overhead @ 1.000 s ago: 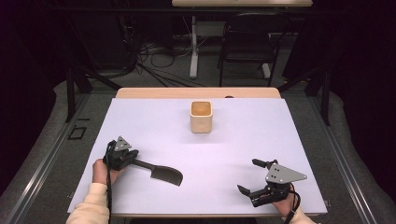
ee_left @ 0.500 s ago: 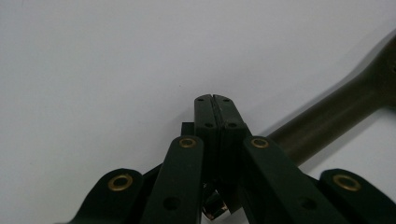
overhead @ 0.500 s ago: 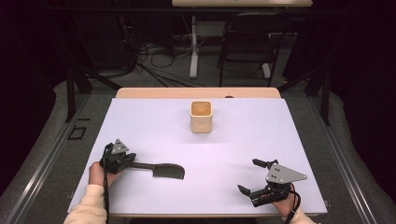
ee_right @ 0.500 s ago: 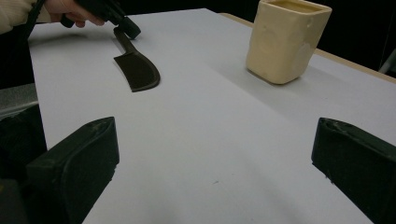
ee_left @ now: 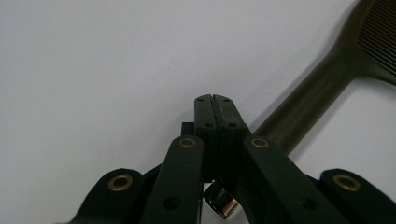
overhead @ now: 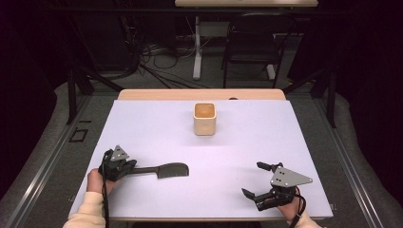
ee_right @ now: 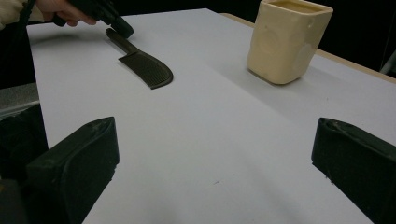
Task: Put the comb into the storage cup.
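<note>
The table [overhead: 142,118] stands ahead with the square cup [overhead: 205,118] upright on it, toward the far edge and about midway across; the comb [overhead: 164,170] lies flat on the near left part, its handle pointing left and its toothed head toward the middle; the left gripper [overhead: 124,167] sits at that handle's left end, by the near left corner; the right gripper [overhead: 253,180] is well apart at the near right corner, jaws pointing left; a chair [overhead: 252,45] stands on the floor behind the table.
</note>
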Available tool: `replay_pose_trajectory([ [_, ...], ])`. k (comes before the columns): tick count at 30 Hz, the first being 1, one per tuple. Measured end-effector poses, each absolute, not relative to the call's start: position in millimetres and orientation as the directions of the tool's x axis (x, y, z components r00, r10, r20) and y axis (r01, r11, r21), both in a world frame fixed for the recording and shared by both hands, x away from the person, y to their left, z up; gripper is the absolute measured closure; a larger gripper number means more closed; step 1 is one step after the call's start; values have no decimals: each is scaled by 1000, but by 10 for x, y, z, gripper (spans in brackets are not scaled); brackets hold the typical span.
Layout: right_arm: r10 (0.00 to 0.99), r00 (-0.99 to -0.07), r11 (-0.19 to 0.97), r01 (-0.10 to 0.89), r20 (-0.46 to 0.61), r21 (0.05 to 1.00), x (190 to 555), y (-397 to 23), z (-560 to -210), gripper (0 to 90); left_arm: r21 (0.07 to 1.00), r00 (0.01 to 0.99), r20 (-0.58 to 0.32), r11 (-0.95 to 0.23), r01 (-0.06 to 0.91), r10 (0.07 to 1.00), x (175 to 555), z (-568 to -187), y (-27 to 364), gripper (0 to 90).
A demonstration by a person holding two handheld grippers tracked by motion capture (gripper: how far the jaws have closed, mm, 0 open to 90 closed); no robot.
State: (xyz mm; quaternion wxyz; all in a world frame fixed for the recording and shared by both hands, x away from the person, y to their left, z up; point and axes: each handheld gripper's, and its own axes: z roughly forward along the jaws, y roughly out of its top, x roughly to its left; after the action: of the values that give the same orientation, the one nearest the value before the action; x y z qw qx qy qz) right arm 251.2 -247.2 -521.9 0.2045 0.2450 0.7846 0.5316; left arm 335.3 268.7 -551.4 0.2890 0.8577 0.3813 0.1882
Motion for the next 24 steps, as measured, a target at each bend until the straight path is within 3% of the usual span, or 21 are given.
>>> replay_pose_trajectory([
  [24, 597, -800, 320, 166, -62, 933, 2509, -2466, -5218, 5, 609, 661, 53, -549, 572, 749, 3169, -5484, 2671, 890],
])
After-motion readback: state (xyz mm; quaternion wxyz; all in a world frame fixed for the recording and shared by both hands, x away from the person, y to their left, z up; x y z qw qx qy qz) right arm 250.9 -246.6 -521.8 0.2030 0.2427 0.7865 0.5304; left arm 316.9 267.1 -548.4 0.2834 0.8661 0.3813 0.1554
